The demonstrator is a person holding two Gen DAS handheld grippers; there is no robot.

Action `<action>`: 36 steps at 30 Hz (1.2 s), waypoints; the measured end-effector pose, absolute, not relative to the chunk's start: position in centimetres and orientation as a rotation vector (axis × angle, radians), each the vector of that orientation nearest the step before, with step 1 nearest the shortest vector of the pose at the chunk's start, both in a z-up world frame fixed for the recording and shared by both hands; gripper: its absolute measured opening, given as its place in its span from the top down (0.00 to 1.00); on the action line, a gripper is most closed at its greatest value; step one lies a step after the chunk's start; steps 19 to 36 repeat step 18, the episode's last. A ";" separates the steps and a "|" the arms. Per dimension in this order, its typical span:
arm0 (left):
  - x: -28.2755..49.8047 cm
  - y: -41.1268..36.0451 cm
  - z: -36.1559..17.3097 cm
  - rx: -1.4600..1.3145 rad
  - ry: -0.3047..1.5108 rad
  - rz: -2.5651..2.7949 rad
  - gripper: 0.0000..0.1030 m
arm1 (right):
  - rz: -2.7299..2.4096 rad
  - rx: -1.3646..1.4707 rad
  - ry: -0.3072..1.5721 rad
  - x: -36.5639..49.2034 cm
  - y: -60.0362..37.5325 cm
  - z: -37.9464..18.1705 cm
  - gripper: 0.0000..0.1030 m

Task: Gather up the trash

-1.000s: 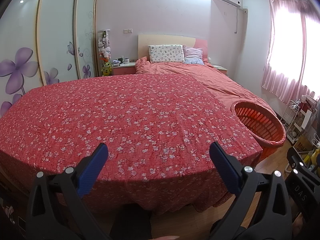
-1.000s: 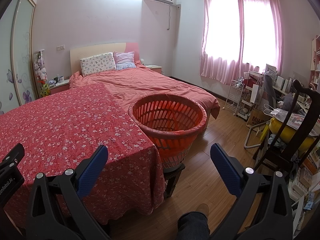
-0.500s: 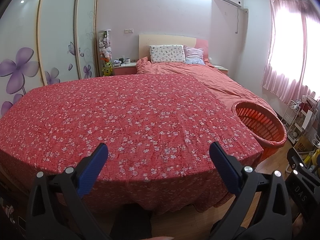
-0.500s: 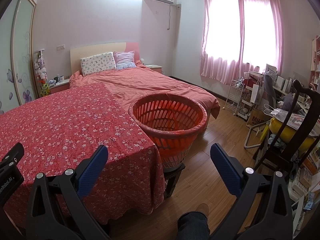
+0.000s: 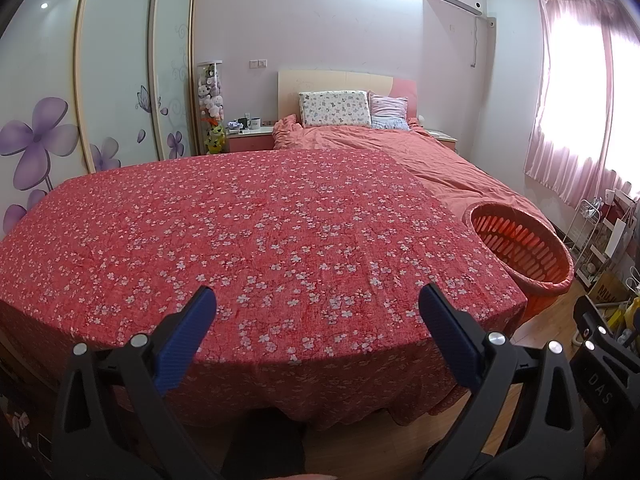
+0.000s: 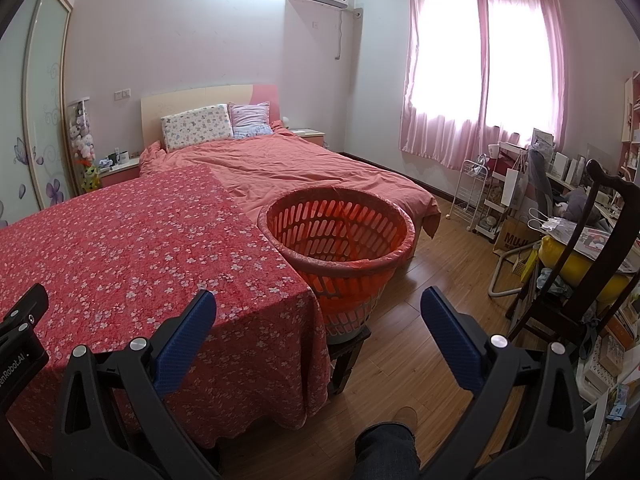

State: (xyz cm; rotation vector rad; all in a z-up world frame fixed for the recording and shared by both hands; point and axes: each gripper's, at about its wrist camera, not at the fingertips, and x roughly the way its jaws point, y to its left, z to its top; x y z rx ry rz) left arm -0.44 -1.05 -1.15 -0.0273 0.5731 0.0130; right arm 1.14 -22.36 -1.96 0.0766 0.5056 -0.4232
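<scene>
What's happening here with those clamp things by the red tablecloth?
A person holds a left gripper and a right gripper, both open and empty, in front of a table under a red flowered cloth. An orange basket stands beside the table. No trash shows on the cloth, so nothing is being picked up yet.

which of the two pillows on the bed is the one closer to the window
The smaller pink striped pillow, propped against the pink end of the headboard. The larger white pillow with the small animal print sits on the wardrobe side, farther from the window.
</scene>
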 end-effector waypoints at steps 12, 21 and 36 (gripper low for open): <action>-0.5 -1.1 -1.1 -0.022 0.571 0.017 0.04 | -0.423 0.077 0.507 1.0 -22.4 -2.0 0.02; -0.5 -1.1 -1.1 -0.023 0.572 0.016 0.04 | -0.423 0.077 0.508 1.0 -22.4 -2.0 0.02; -0.5 -1.1 -1.1 -0.023 0.572 0.016 0.04 | -0.423 0.077 0.508 1.0 -22.4 -2.0 0.02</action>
